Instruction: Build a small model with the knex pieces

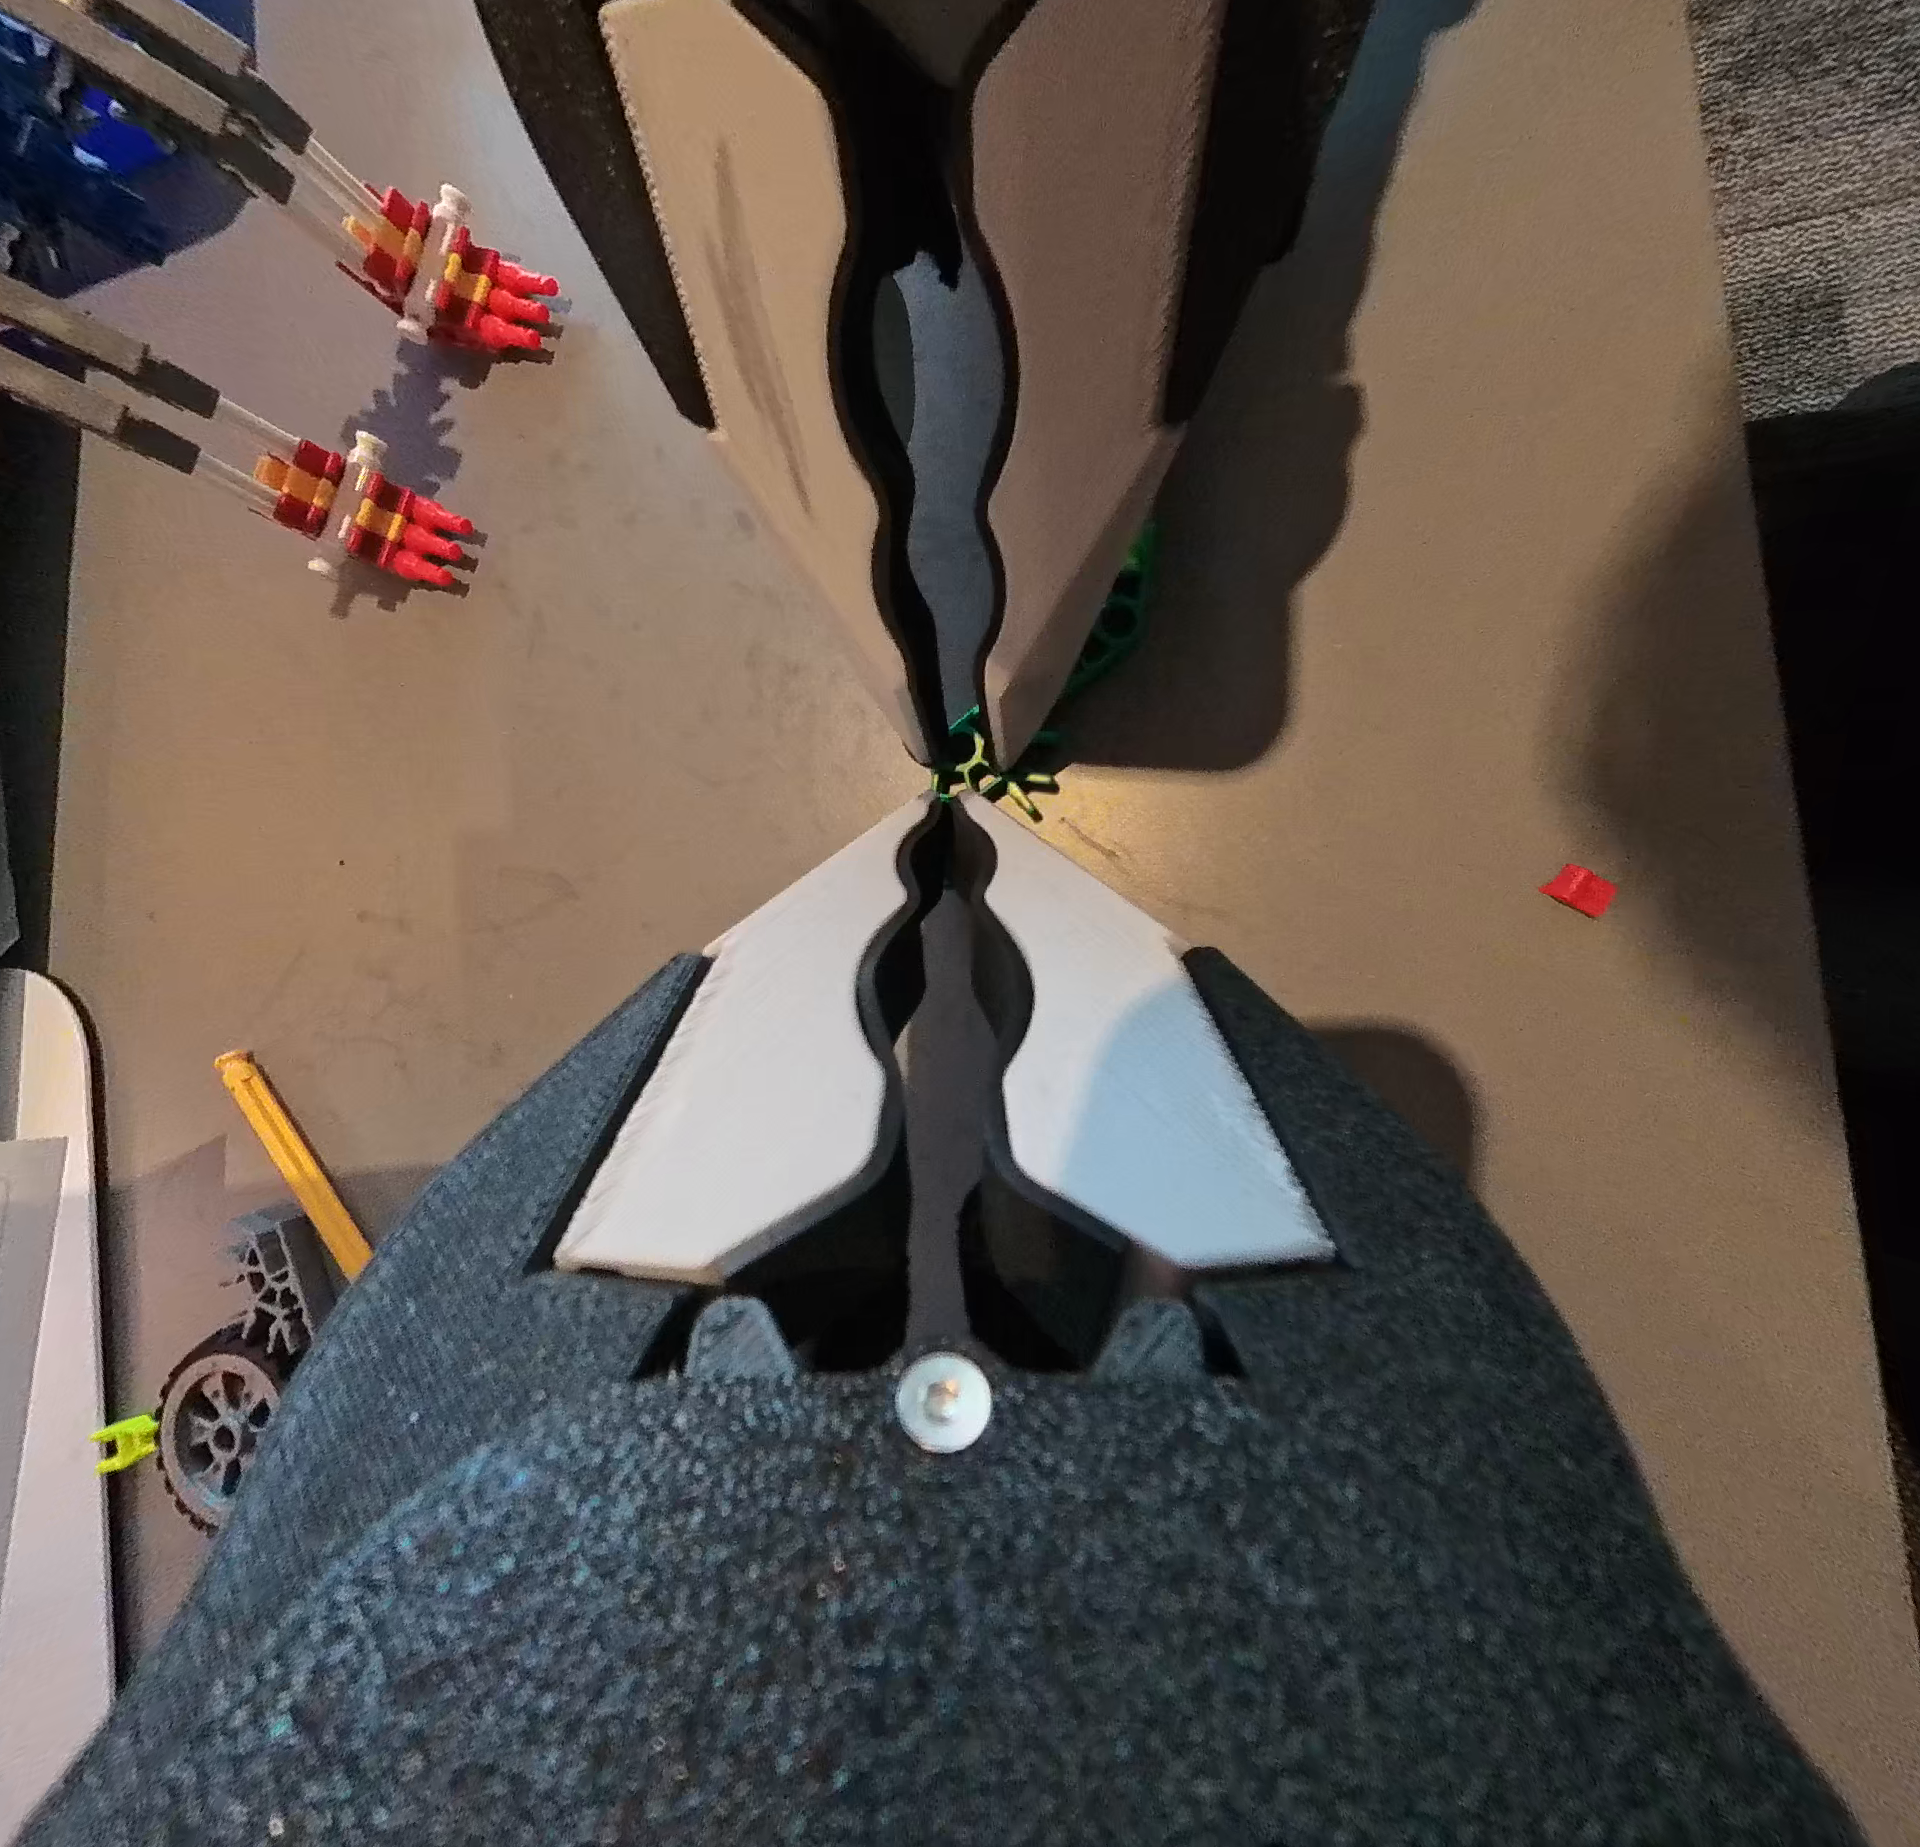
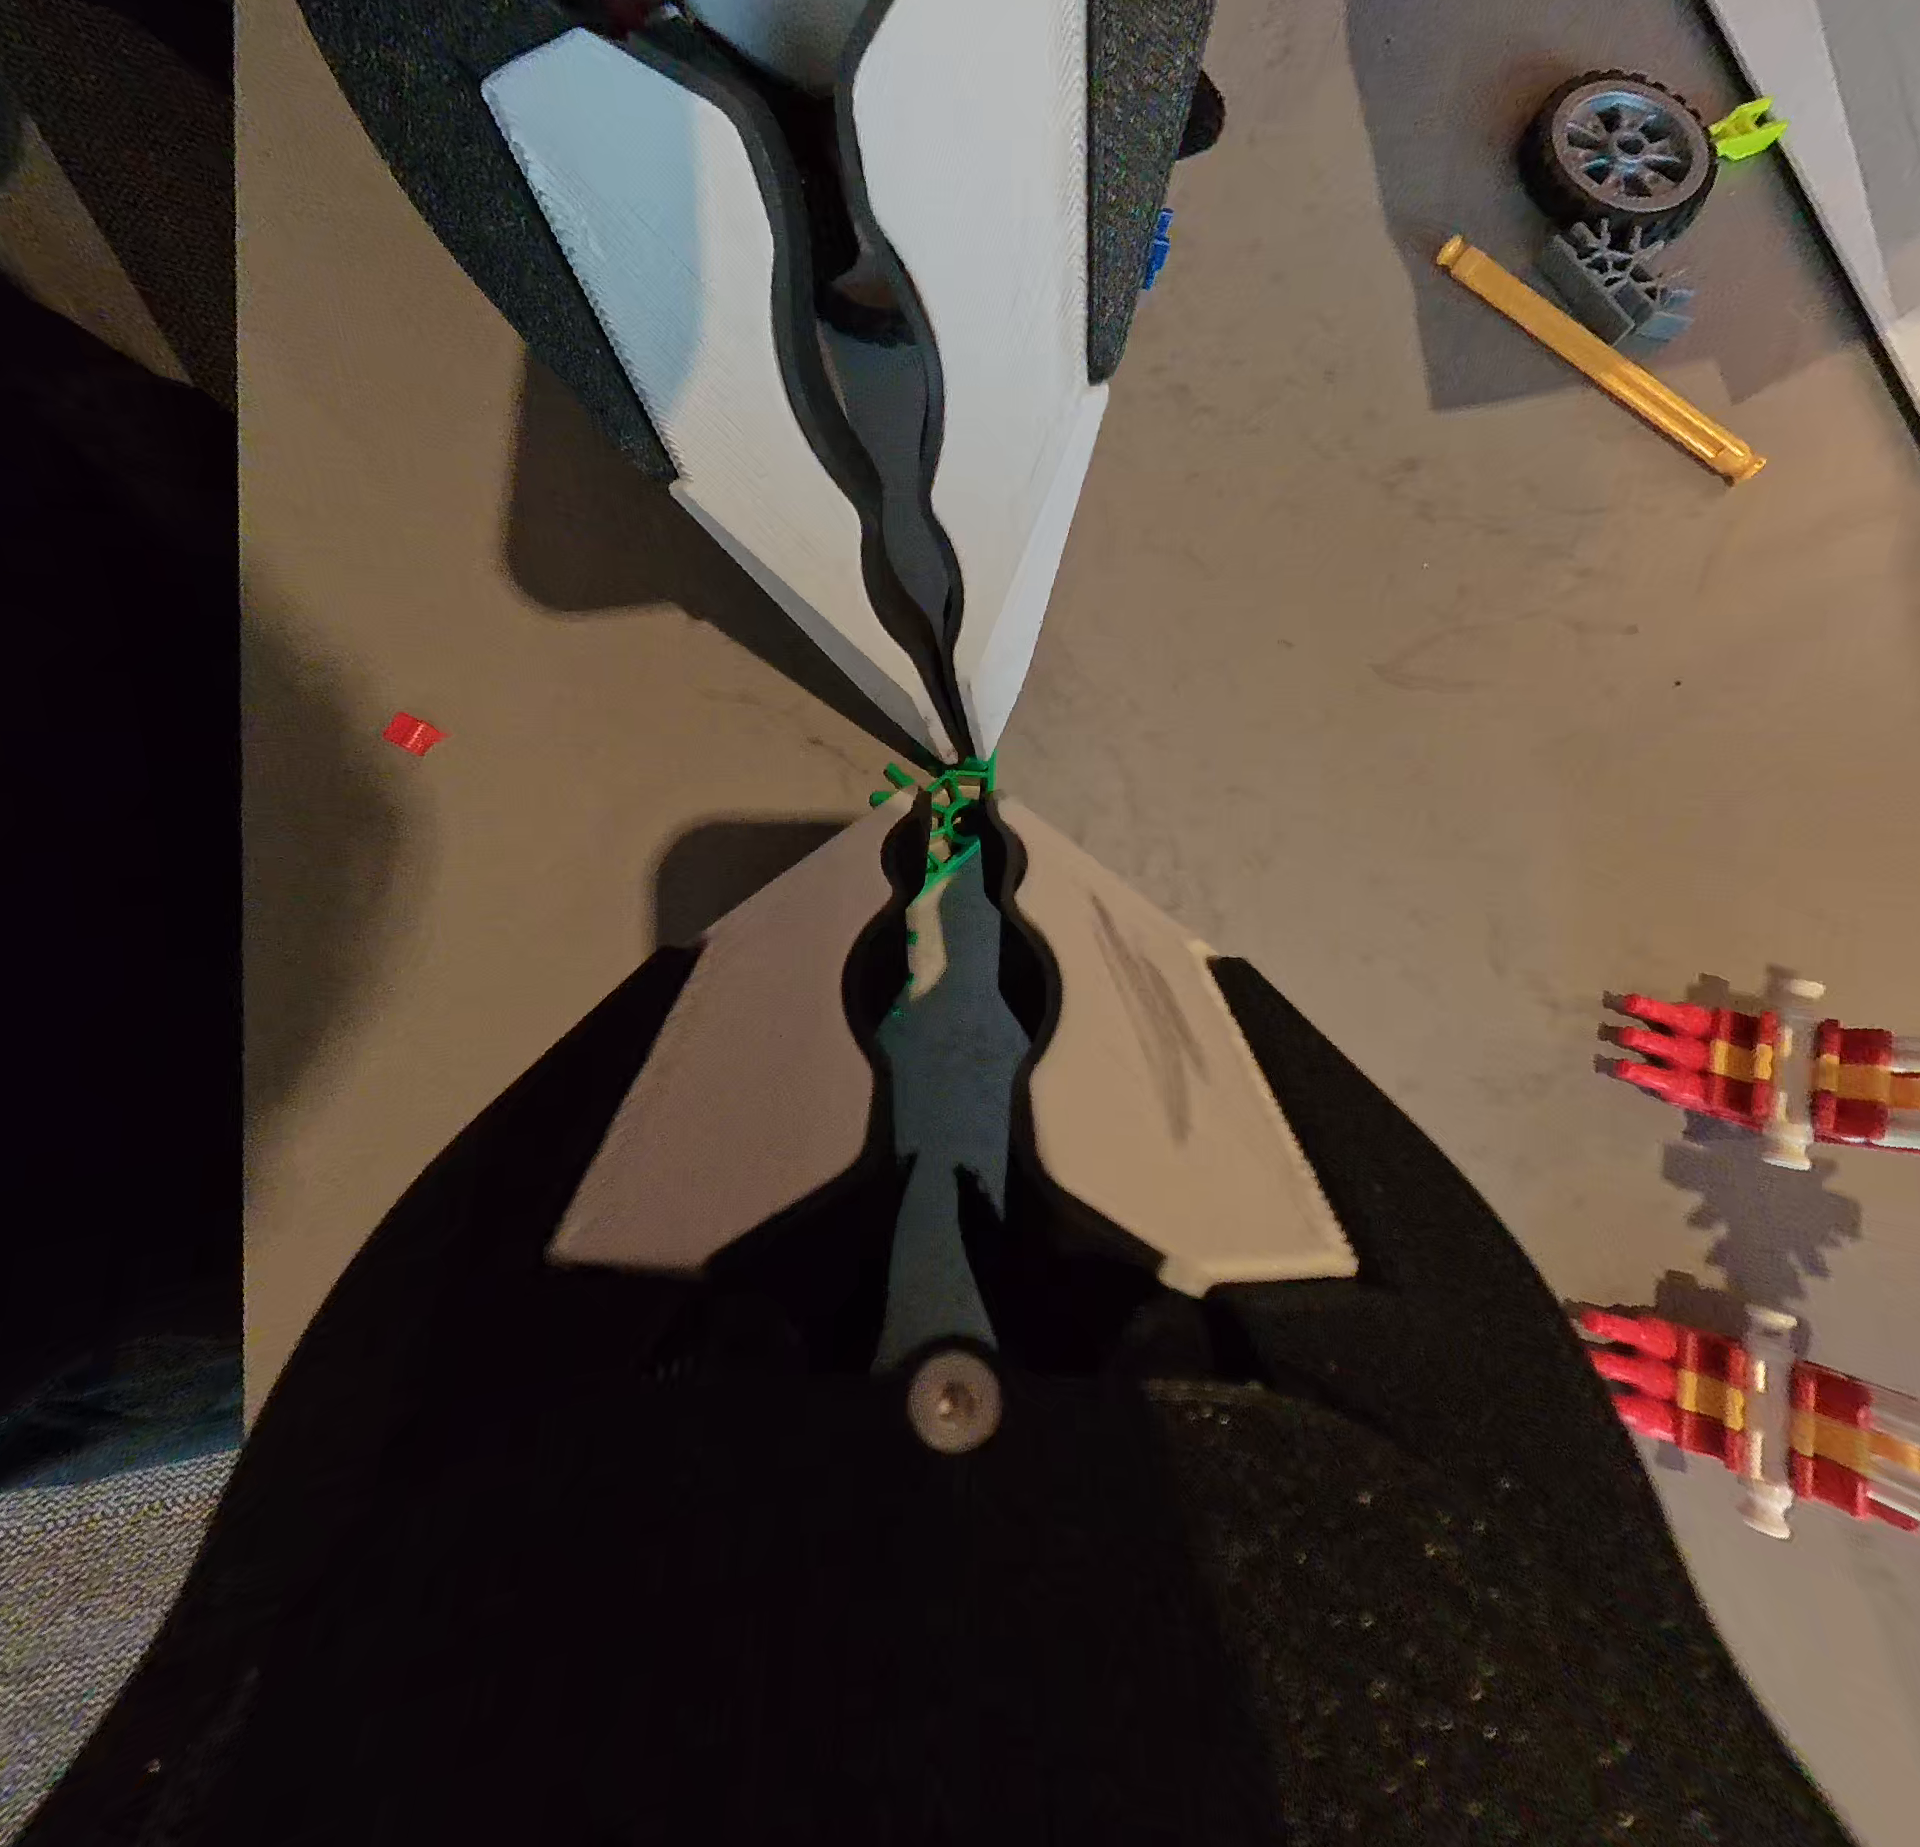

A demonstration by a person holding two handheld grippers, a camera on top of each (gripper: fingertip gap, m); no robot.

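Observation:
My left gripper (image 1: 945, 808) and my right gripper (image 2: 951, 810) meet tip to tip just above the tan table (image 1: 1351, 966). Both are shut on a small green connector piece (image 1: 979, 764), which is pinched between them. In the right wrist view the green piece (image 2: 940, 847) sits clamped between my right fingers, with its prongs poking out to the left. The left gripper (image 2: 961, 743) comes in from the top of that view. In the left wrist view the right gripper (image 1: 958, 748) comes in from the top, and more green (image 1: 1120, 608) shows behind its finger.
Two red and orange rod assemblies (image 1: 457, 275) (image 1: 390, 519) lie at the left. A yellow rod (image 1: 291, 1163), a grey connector (image 1: 272, 1278), a wheel (image 1: 218, 1423) and a lime clip (image 1: 125, 1439) lie near a white board (image 1: 52, 1278). A small red piece (image 1: 1577, 888) lies near the table's edge. Both grippers' tips are close together, under 4 cm apart. The yellow rod (image 1: 291, 1163) is about 20 cm from both grippers' fingertips. Look for it in the right wrist view (image 2: 1640, 378) too.

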